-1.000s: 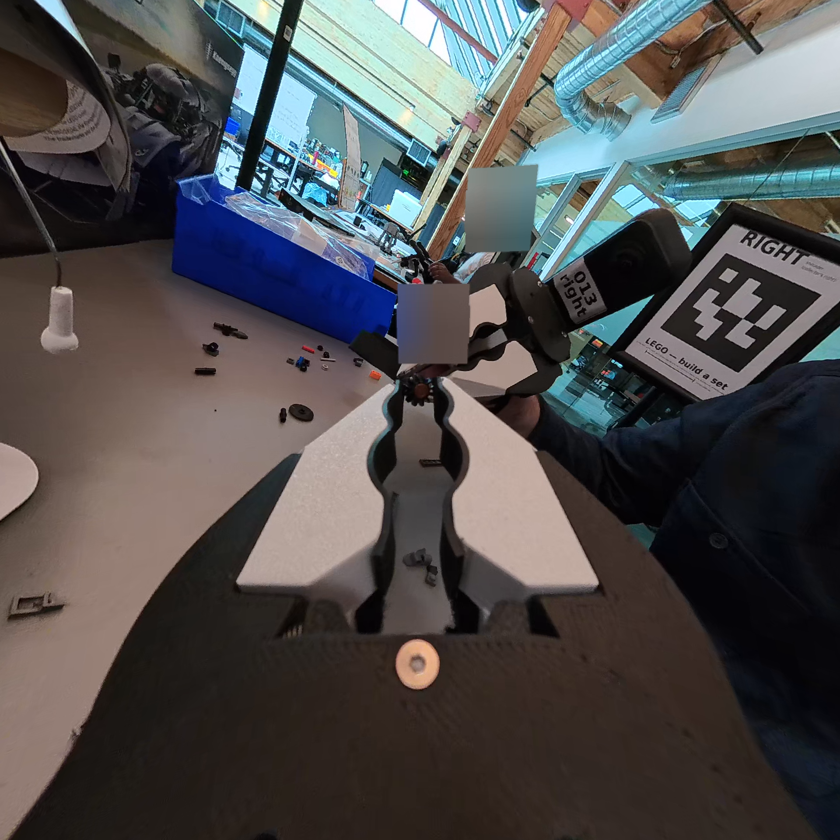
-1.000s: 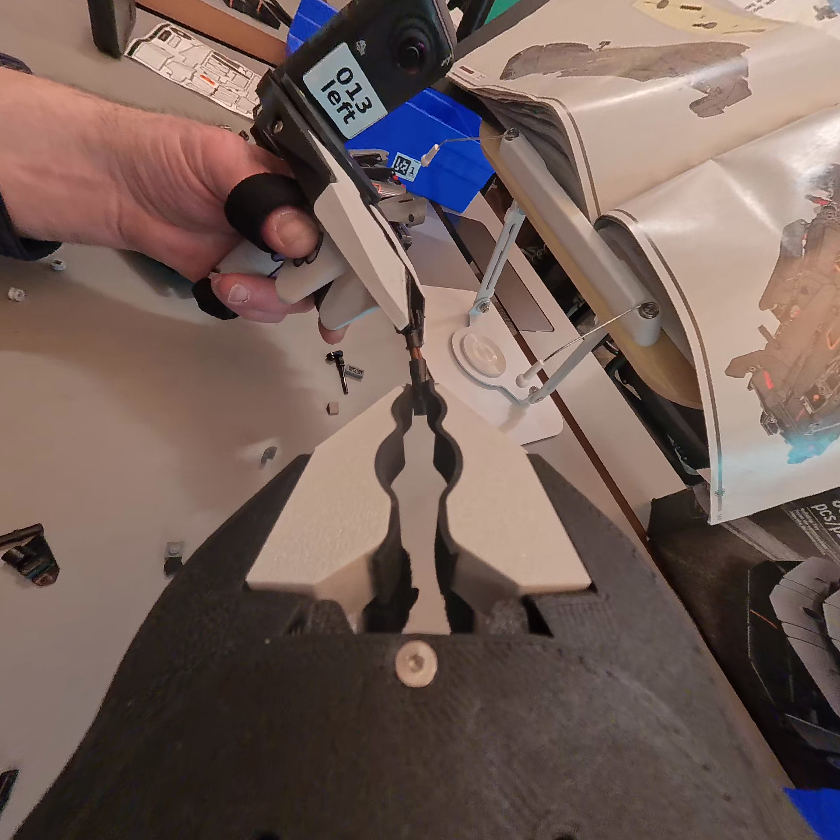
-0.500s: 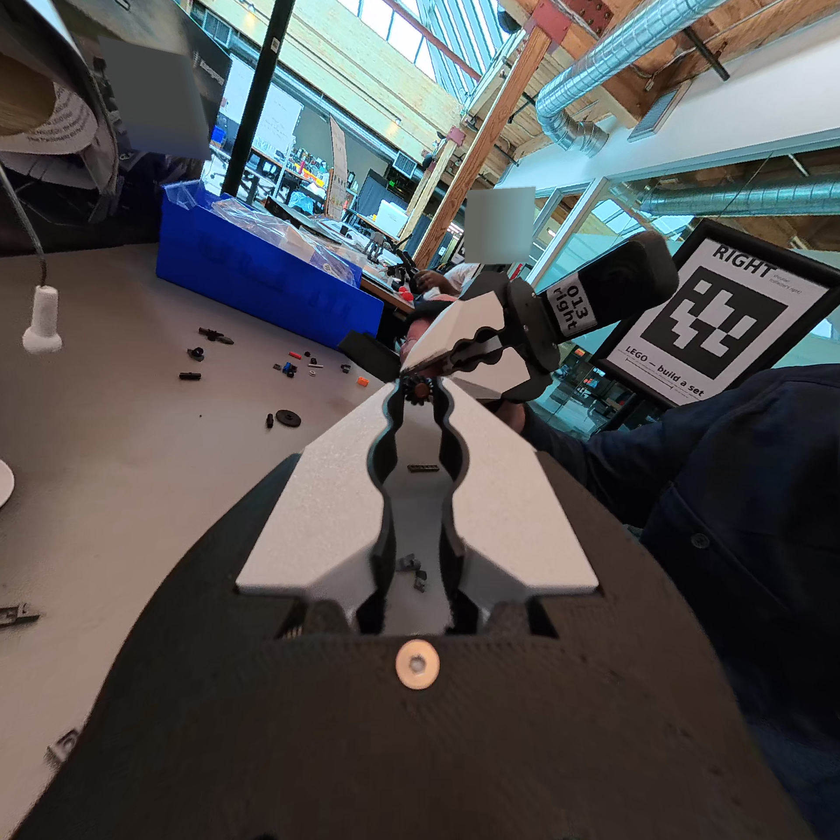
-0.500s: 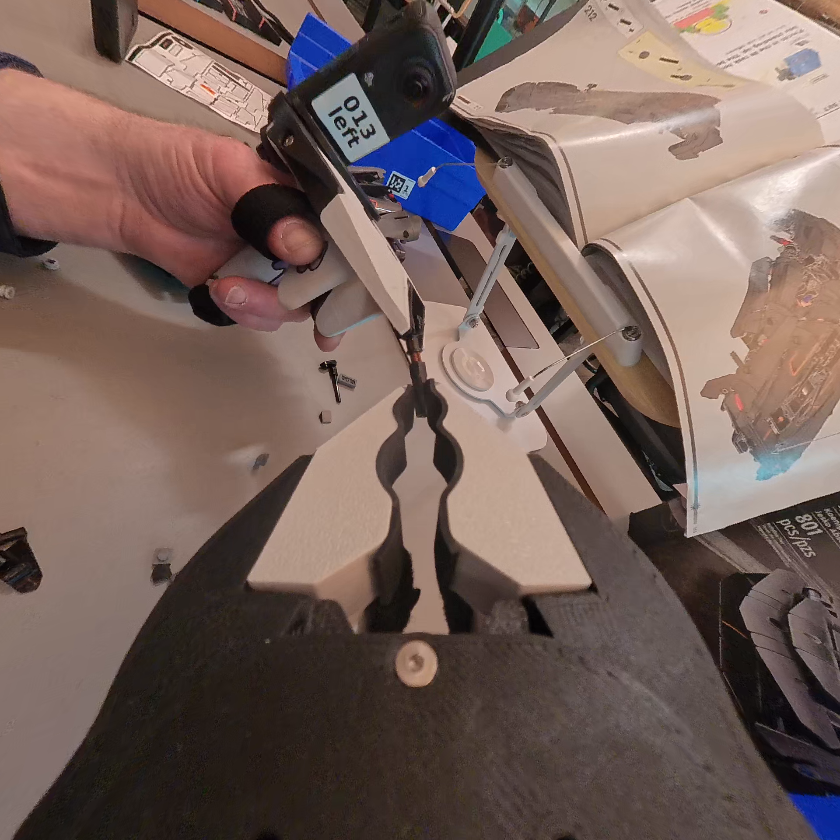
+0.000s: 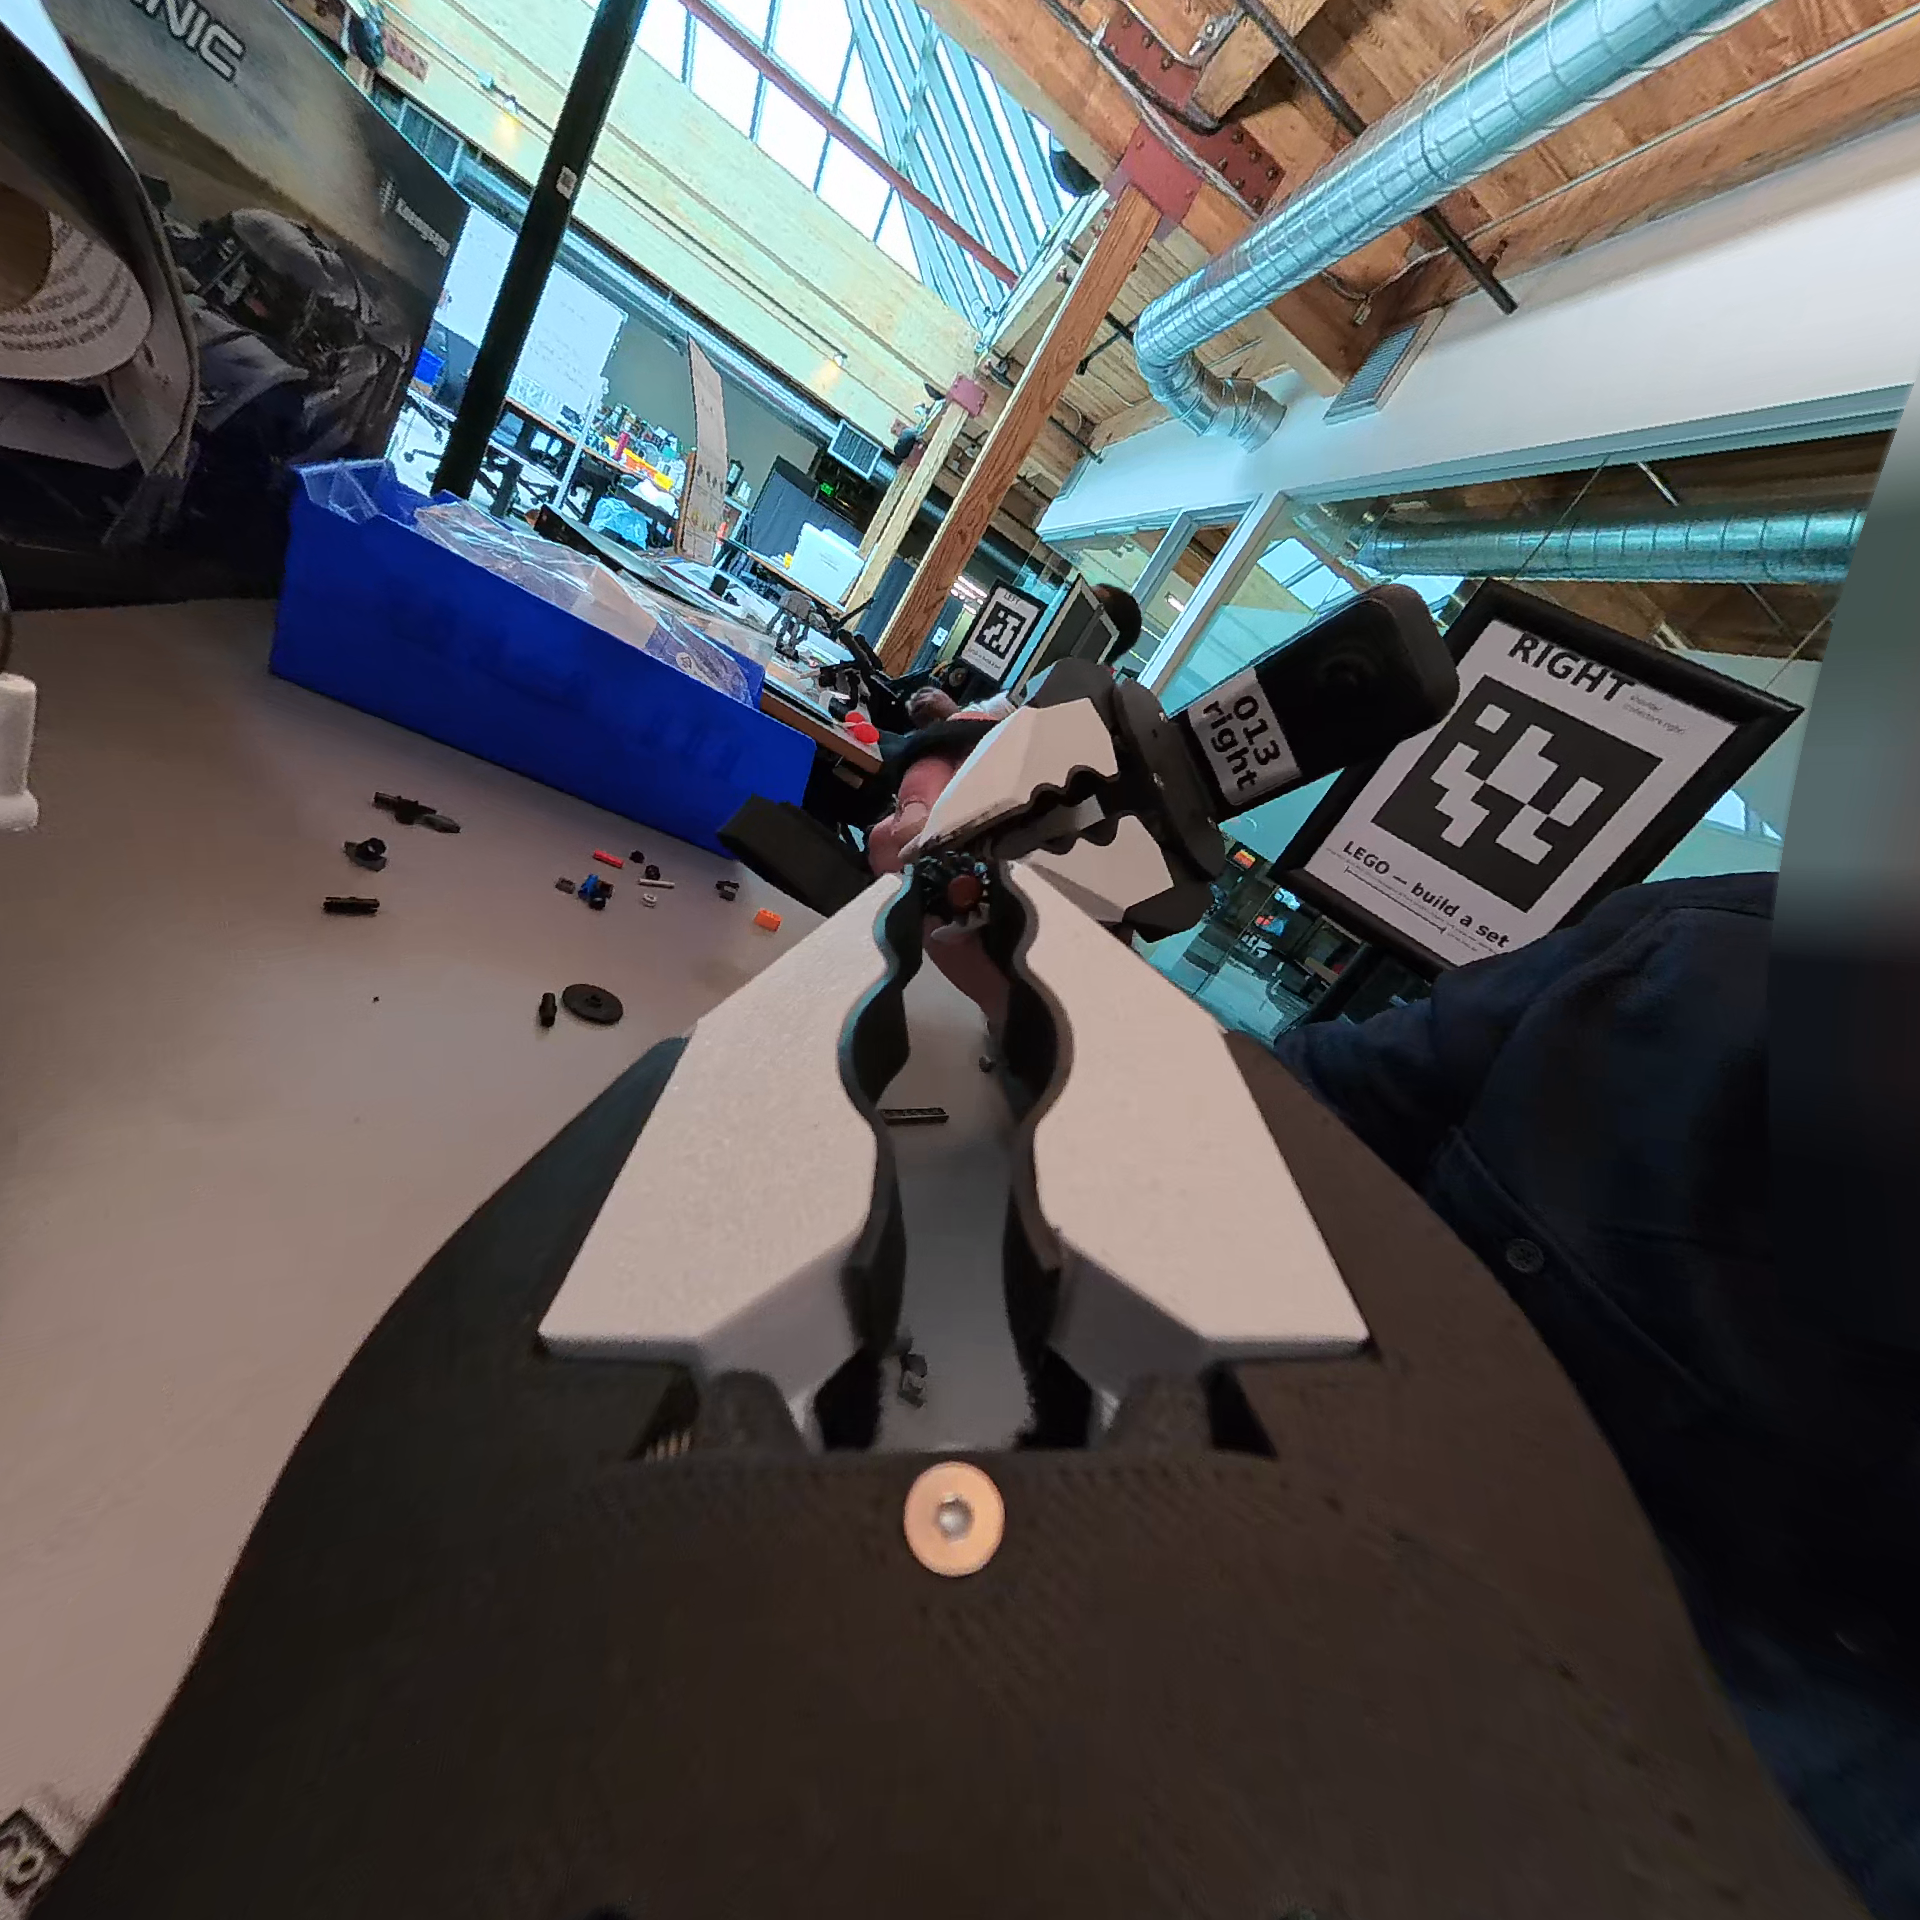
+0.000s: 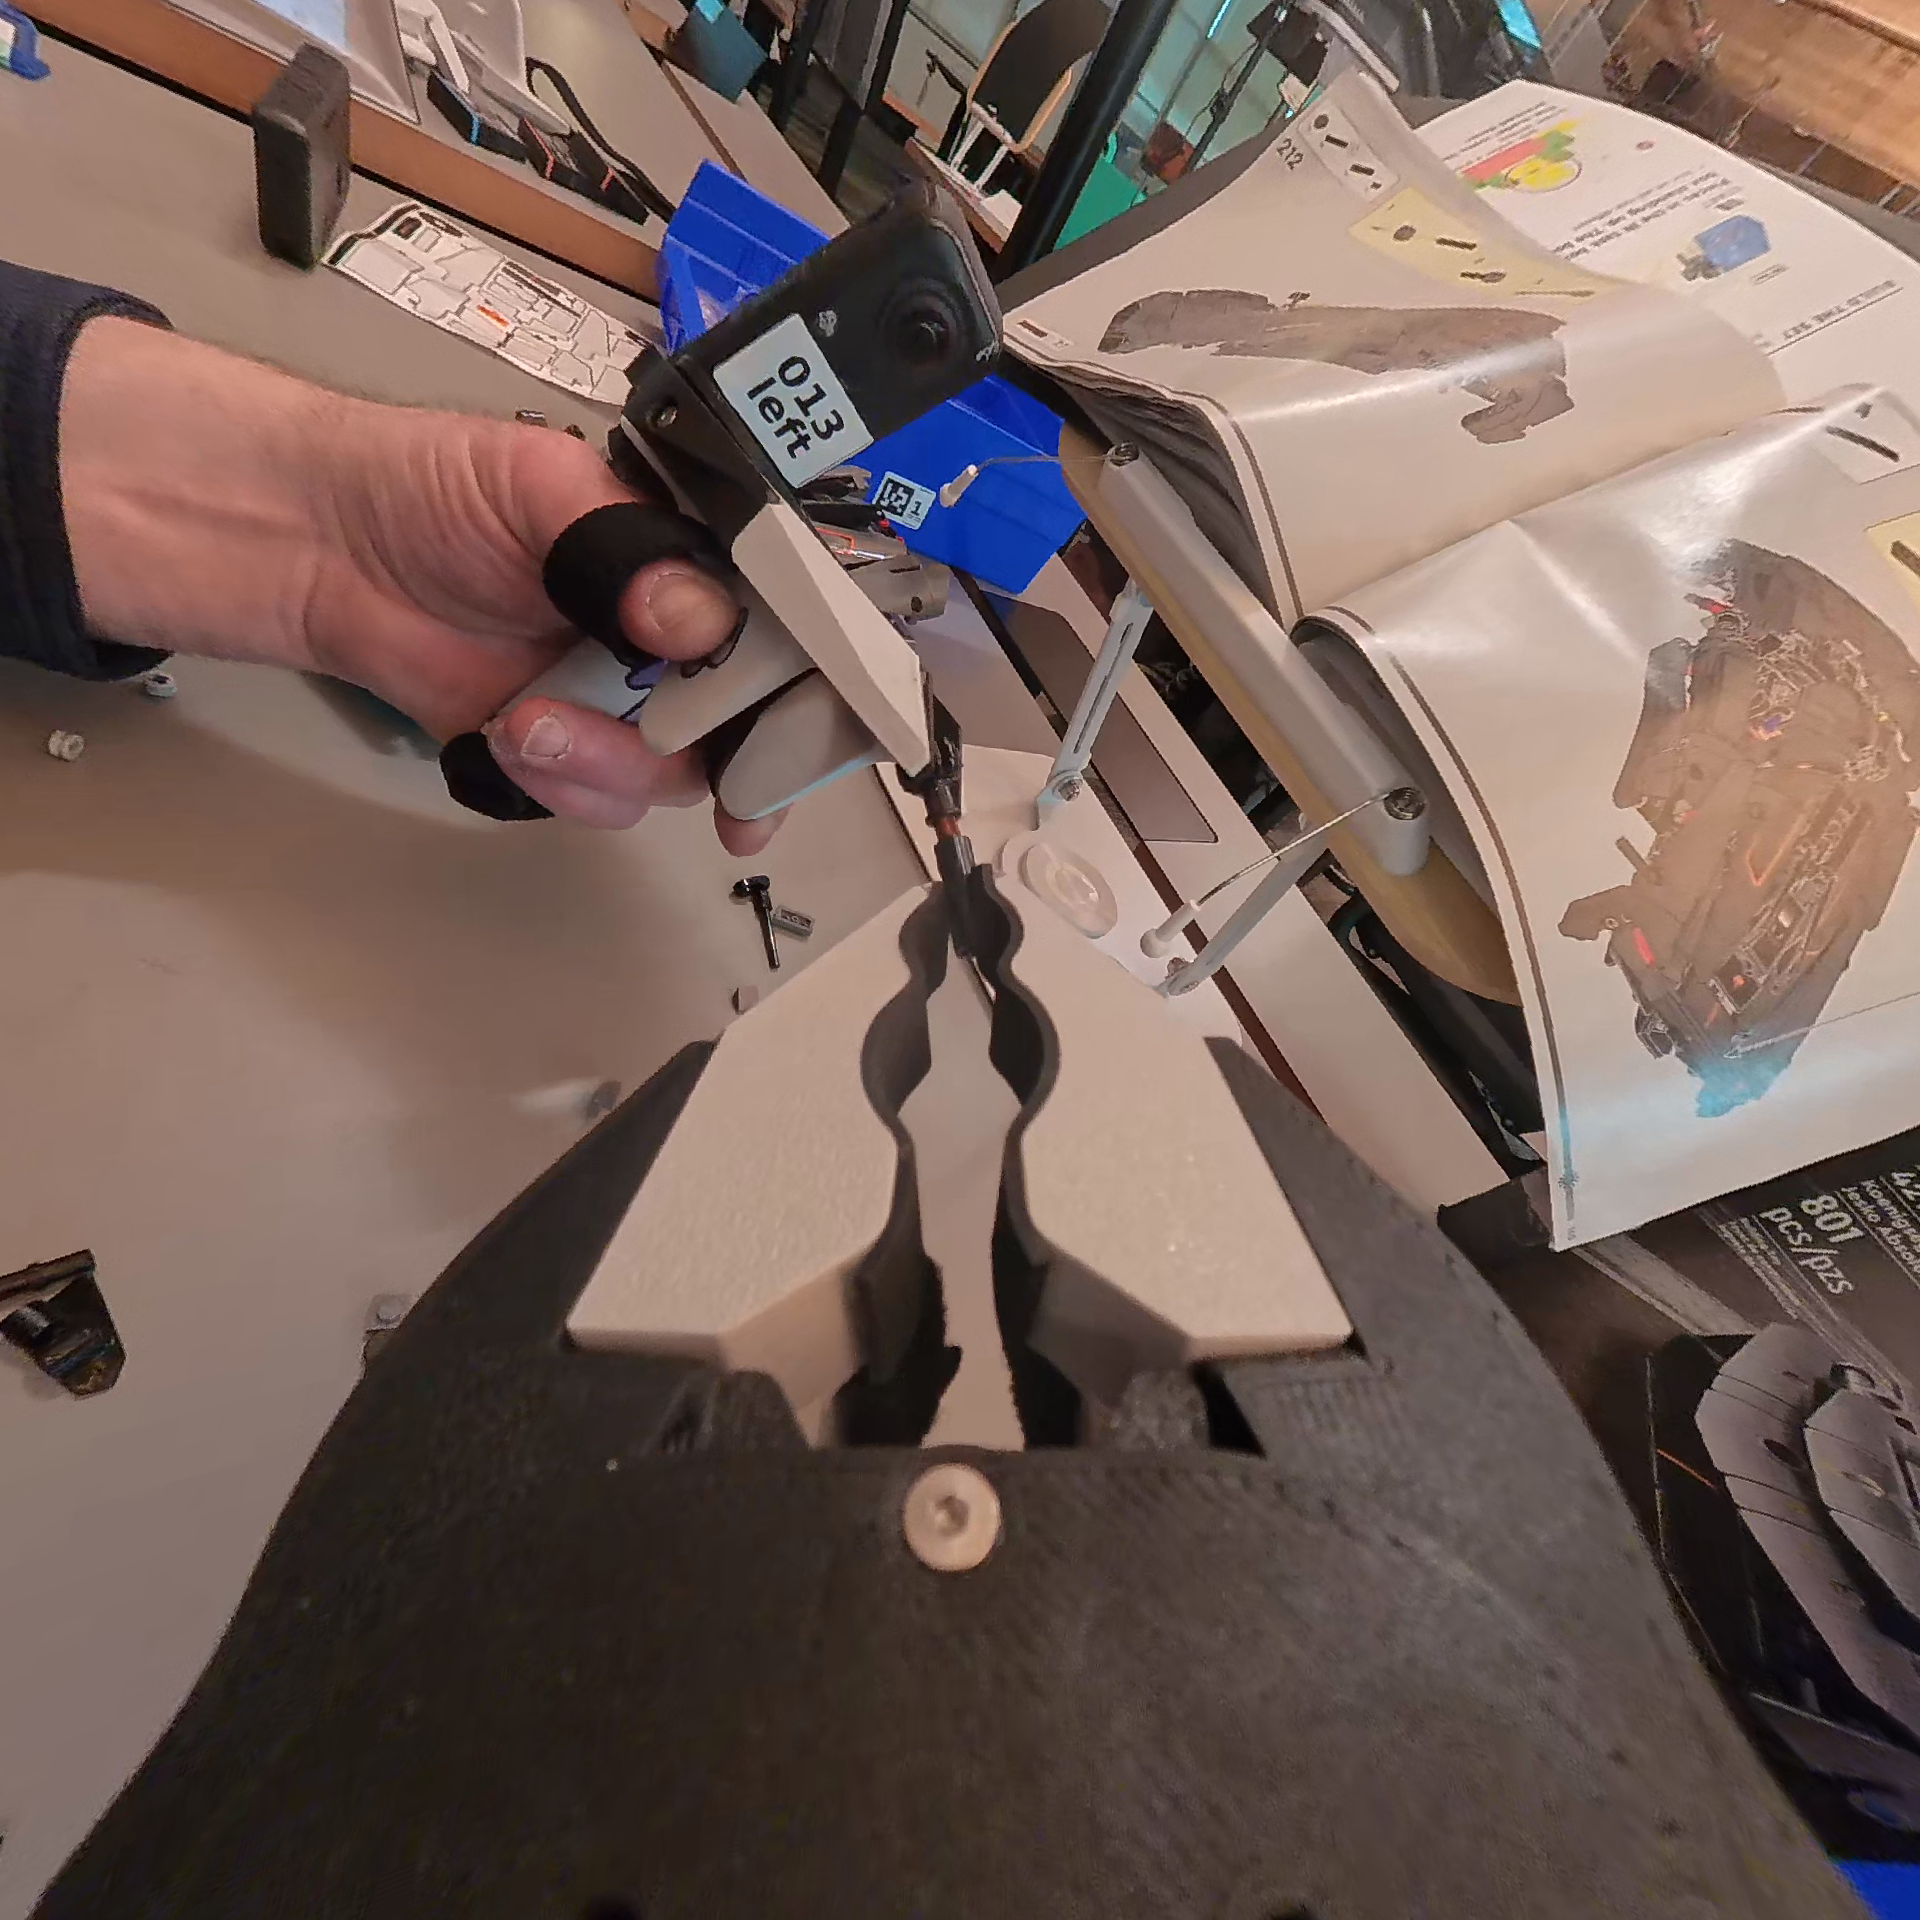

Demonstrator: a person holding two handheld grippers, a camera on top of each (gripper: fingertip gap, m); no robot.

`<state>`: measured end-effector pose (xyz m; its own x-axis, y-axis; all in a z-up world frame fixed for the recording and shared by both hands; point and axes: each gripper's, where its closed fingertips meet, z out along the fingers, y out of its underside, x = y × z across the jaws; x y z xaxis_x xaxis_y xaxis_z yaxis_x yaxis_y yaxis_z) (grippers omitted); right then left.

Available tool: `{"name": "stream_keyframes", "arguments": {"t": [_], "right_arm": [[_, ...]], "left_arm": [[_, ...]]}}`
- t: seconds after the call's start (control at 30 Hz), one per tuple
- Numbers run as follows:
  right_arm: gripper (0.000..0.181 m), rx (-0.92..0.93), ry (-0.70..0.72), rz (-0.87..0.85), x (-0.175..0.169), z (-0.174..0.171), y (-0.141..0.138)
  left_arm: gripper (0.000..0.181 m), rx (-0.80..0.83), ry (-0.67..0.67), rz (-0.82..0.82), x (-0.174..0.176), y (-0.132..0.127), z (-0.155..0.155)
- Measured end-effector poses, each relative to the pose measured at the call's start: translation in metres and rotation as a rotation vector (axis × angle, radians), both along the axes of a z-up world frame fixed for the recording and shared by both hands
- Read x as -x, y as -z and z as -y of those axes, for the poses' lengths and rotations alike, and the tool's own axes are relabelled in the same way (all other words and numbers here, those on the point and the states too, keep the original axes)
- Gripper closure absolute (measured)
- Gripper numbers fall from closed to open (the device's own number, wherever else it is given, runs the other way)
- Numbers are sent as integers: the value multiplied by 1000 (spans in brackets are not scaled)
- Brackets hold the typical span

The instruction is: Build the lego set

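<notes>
- Assembly in mid-air is occupying both tools: the left hand-held gripper (image 5: 951, 894) and the right hand-held gripper (image 6: 961, 914) are meeting tip to tip above the table (image 5: 208, 1091).
- Left hand-held gripper's jaws are pinching a small black gear (image 5: 948, 881) with a reddish hub, held right at the tips.
- Right hand-held gripper's jaws are pressing together on a thin black axle (image 6: 951, 831) carrying a red-ringed collar; the axle is reaching up to the gear in the other tool's tips.
- A person's hand (image 6: 436, 582), with black finger loops, is squeezing the left tool's trigger.
- Judging from this, the step in hand is mating gear and axle; whether the axle is already seated in the hub is too small to tell.
- Loose pieces (image 5: 603, 888) are lying scattered on the table, near a blue bin (image 5: 520, 675), well apart from the work.
- An open instruction booklet (image 6: 1455, 436) is resting on a stand to the right.
- Next move is likely calling for holding the gear steady, keeping axle and hub in line, and pushing straight along the axle; any tilt could be jamming the fit or popping the tiny part loose.
</notes>
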<state>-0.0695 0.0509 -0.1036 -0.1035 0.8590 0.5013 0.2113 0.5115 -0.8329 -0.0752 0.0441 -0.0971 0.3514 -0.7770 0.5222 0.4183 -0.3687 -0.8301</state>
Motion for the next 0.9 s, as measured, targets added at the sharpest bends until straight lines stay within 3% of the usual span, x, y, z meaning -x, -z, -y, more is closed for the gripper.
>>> {"name": "stream_keyframes", "arguments": {"t": [0.9], "right_arm": [[179, 43, -33, -43, -2, 4, -9]], "left_arm": [[171, -28, 32, 48, -2, -7, 3]]}}
